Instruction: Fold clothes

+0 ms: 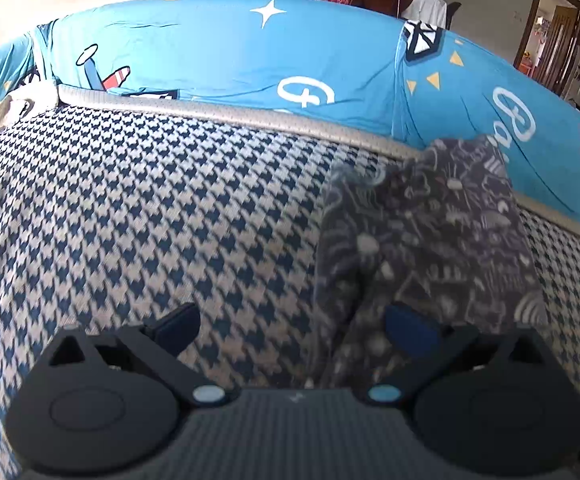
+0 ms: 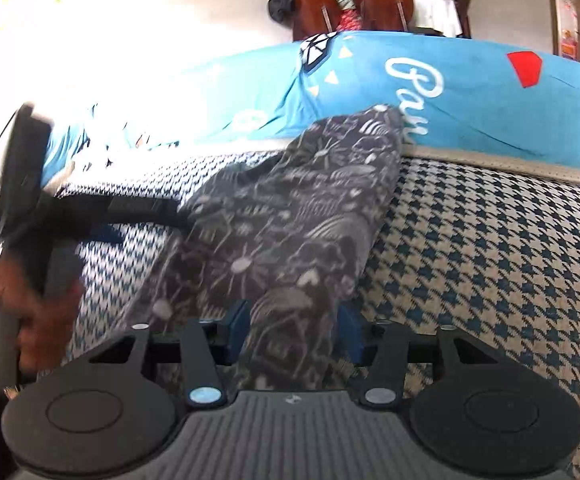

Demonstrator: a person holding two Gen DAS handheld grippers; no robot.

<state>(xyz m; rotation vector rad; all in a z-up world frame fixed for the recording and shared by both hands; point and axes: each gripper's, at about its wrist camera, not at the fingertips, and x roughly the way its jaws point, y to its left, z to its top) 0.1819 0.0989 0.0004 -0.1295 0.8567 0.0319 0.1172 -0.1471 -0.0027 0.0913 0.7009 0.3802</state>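
While left tongs [image 1: 291, 326] gape, right tongs [image 2: 291, 330] pinch dark garment [image 2: 290, 216].

You get daylight in both views; glare whitens the right view's upper left, motion blur smears the dark patterned garment [image 1: 429, 232], and fisheye edges bend.

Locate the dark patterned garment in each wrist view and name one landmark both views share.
Left wrist view: the dark patterned garment lies right of centre on the houndstooth cover, running up to the blue sheet.
Right wrist view: the garment fills the centre, its near end between the right gripper pads.
Shared landmark: the white script lettering on the blue sheet.
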